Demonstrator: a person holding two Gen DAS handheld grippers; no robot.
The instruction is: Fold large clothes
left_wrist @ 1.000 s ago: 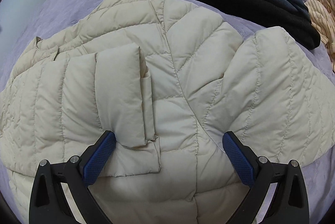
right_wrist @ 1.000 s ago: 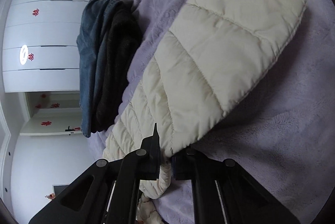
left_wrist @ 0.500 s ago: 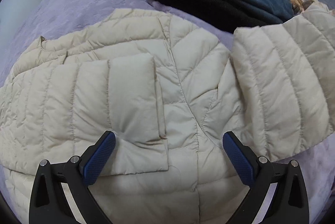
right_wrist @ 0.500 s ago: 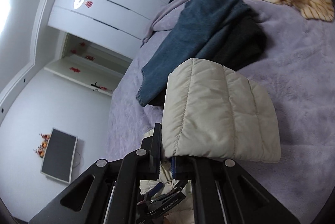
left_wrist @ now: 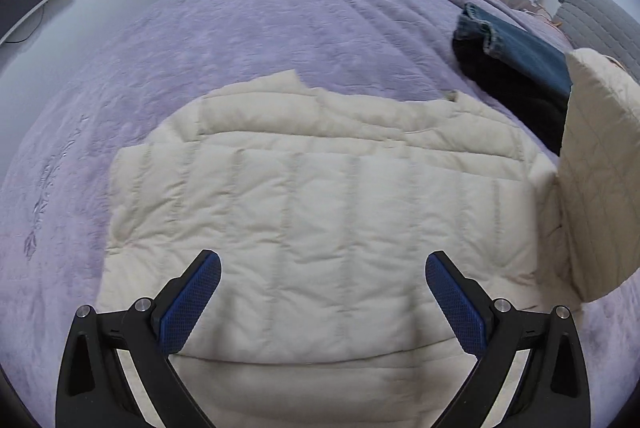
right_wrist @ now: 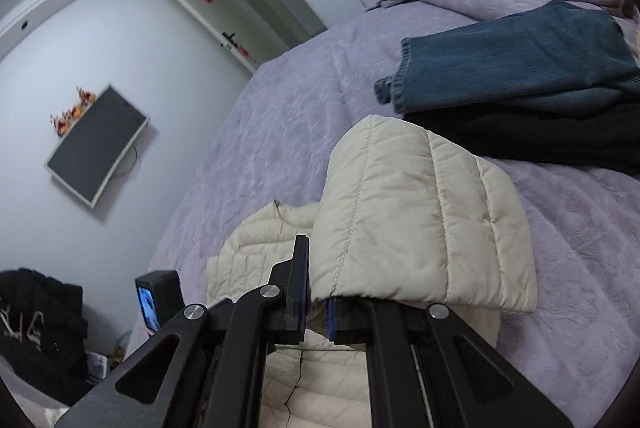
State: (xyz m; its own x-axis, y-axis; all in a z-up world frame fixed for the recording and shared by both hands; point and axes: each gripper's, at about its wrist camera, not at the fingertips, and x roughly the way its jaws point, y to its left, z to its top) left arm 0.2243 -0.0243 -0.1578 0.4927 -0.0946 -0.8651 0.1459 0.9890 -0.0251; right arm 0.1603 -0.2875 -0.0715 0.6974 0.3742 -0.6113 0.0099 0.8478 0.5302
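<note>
A cream quilted puffer jacket [left_wrist: 320, 203] lies spread on the purple bedspread [left_wrist: 248, 23]. My left gripper [left_wrist: 322, 302] hovers just above its body, open, with nothing between the blue pads [left_wrist: 192, 302]. My right gripper [right_wrist: 316, 302] is shut on the edge of the jacket's sleeve [right_wrist: 424, 228], which stands lifted off the bed. In the left wrist view that raised sleeve [left_wrist: 600, 171] hangs upright at the right edge, over the jacket's side. The left gripper's camera body [right_wrist: 158, 298] shows beside the jacket in the right wrist view.
A stack of folded blue jeans [right_wrist: 516, 55] on a black garment [right_wrist: 532, 135] lies on the bed [right_wrist: 280, 115] beyond the jacket; the same stack [left_wrist: 516, 75] shows at the upper right in the left view. Wall TV [right_wrist: 96, 143], white wardrobe doors, and dark clothes [right_wrist: 36, 324] off the bed's side.
The right gripper raised the sleeve and carried it over toward the jacket's body. The left gripper moved across the jacket, so its collar end and more bare bed now show.
</note>
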